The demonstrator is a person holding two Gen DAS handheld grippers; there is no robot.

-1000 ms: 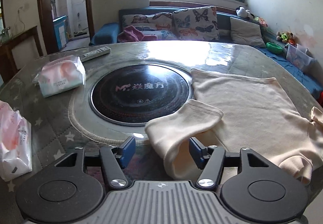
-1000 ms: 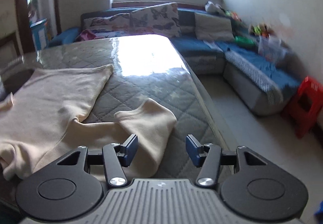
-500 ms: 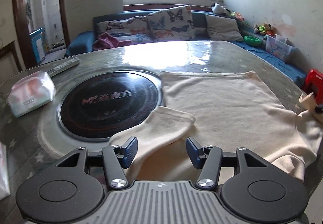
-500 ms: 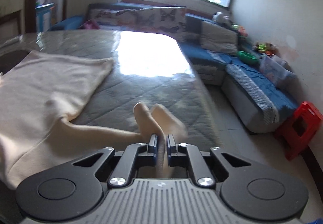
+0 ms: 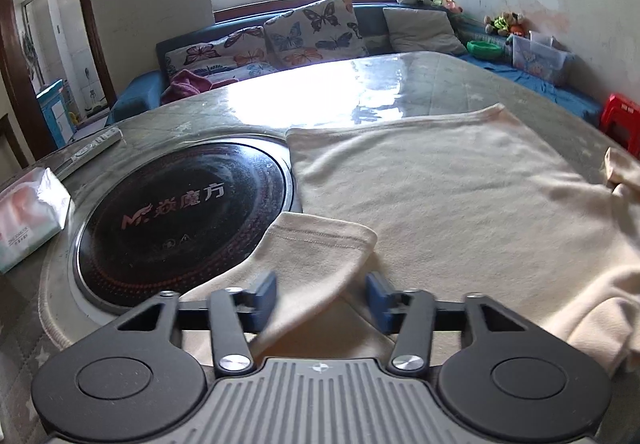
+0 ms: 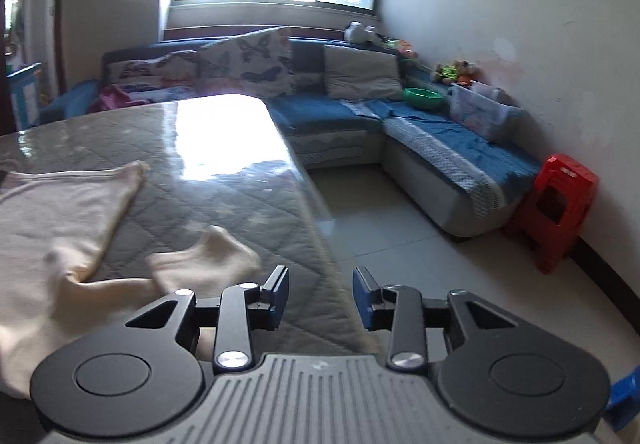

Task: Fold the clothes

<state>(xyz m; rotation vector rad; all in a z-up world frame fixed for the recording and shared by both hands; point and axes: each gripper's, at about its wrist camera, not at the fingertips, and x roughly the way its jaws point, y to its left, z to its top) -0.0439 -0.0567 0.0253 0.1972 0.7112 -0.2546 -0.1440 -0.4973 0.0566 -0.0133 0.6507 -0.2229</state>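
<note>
Close the half-spread, narrowing left tongs (image 5: pixel 322 300) squarely on the cream garment's sleeve (image 5: pixel 316 256) lying unpinched between them on the bench (image 5: pixel 400 92); keep right tongs (image 6: pixel 320 296), reopened and empty, beside the other sleeve (image 6: pixel 204 264).

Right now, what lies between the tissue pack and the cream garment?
The round black cooktop, set into the table; one sleeve overlaps its edge. Left wrist view.

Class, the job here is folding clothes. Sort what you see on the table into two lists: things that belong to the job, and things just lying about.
Belongs to the job:
- cream sweatshirt
- its left sleeve
- its right sleeve

Just lying about:
- induction hob
- tissue pack
- remote control
</note>
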